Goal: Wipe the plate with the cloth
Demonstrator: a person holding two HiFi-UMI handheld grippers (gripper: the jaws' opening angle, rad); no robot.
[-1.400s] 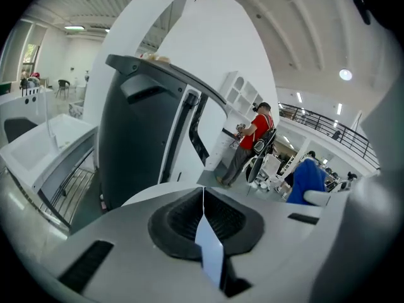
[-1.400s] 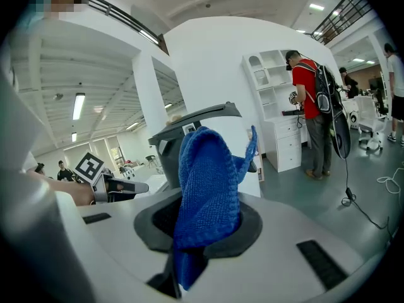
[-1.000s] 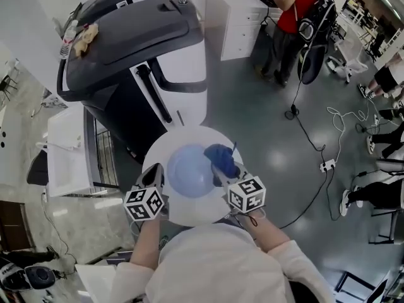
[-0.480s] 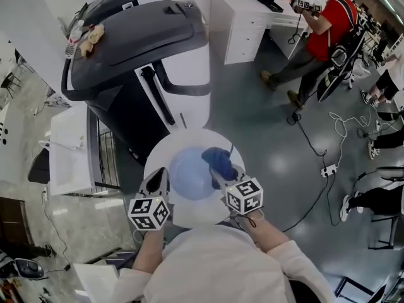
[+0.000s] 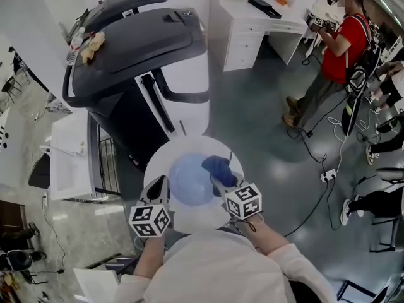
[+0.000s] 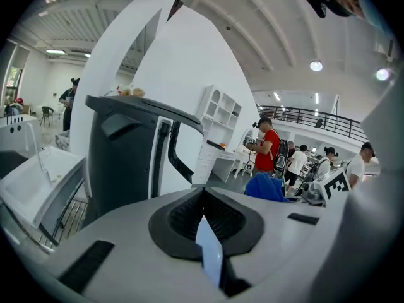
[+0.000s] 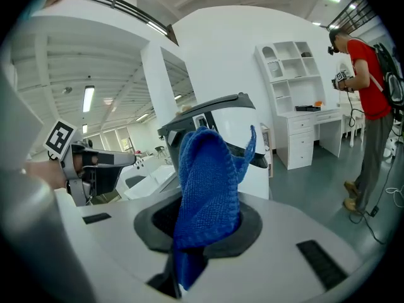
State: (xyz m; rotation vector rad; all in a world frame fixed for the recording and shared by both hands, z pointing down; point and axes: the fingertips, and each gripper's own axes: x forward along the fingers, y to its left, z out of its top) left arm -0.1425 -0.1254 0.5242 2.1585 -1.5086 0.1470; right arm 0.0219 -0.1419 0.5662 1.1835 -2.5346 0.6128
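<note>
Plate [image 5: 189,179] rim in left hand-held gripper [image 5: 164,183]

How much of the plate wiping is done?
Grabbing is done: the left gripper pinches the plate by its rim, and the right gripper pinches the blue cloth, now at the plate's right edge. Wiping seems left; I can't judge cleanness.

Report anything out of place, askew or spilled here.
Nothing stands out. The left hand-held gripper pinches the blue plate by its rim at the round white table, and the right hand-held gripper holds the blue cloth. No spill shows.
</note>
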